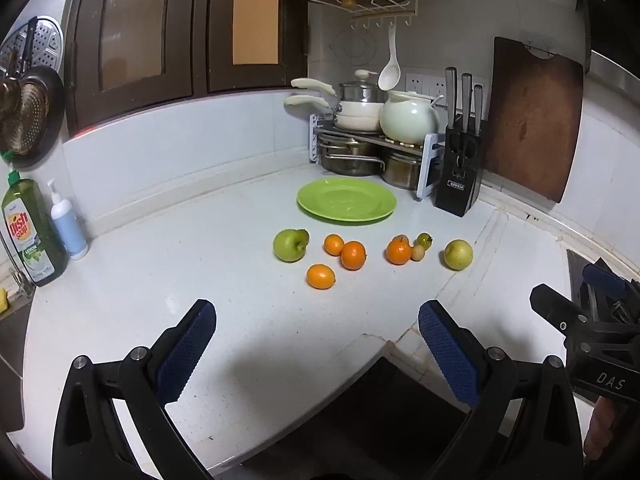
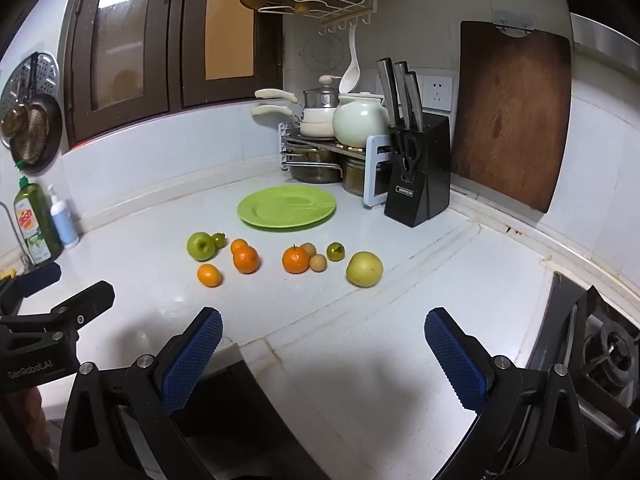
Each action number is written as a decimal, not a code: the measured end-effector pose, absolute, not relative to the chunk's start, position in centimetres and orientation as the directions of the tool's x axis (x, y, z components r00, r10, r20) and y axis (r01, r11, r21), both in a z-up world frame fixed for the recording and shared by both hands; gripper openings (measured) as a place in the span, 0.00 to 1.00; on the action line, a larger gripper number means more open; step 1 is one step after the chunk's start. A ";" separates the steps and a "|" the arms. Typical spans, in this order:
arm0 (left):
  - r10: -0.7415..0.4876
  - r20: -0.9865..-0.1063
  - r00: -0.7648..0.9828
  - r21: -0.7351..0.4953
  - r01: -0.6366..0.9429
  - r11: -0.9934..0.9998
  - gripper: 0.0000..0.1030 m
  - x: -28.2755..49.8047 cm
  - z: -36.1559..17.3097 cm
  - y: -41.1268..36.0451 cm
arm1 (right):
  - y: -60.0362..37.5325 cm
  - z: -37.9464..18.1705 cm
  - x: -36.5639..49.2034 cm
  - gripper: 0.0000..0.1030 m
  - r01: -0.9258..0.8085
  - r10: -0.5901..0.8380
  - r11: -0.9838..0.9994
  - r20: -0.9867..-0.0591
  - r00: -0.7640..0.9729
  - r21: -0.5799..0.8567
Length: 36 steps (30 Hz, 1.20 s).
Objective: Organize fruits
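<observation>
From the left wrist view, nothing looks organised yet. The round lime-green plastic plate [image 1: 346, 201] lies flat and bare on the white speckled bench [image 1: 200, 264], near the pot rack in the corner. All the fruit sits loose on the bench just in front of it, in a rough row running left to right: a green apple [image 1: 289, 245] at the left end with its stem dimple turned toward the right, small orange citrus fruits [image 1: 353, 255] in the middle, and a yellow-green apple [image 1: 458, 255] at the right end. The left gripper [image 1: 316, 354] hovers well short of the row, its blue pads wide apart and holding nothing.

From the right wrist view, the plate [image 2: 286, 207] is again bare, so every piece is likely still to be moved. The yellow-green apple [image 2: 364, 269] lies nearest; being round, it shows no long axis. The right gripper [image 2: 323, 354] is likewise spread wide and empty, aimed down at the bench.
</observation>
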<state>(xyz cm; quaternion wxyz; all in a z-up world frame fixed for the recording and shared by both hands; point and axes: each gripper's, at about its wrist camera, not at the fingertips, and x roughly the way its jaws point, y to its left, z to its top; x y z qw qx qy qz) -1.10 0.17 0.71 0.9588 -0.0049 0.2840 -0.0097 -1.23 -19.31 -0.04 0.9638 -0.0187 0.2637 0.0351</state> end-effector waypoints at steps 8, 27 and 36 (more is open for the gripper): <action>-0.027 -0.537 0.843 -0.020 0.019 1.000 1.00 -1.4 0.8 0.0 | -19.2 0.0 -1.4 0.99 -0.084 0.065 0.996 -0.506 0.860 -0.015; -0.023 -0.526 0.850 -0.022 0.013 1.000 1.00 -1.5 1.2 0.3 | -18.9 -0.2 -1.4 0.99 -0.097 0.080 0.995 -0.505 0.860 -0.008; -0.023 -0.524 0.851 -0.022 0.014 1.000 1.00 -1.2 1.4 0.0 | -19.0 -0.2 -1.3 0.99 -0.102 0.086 0.995 -0.508 0.857 -0.003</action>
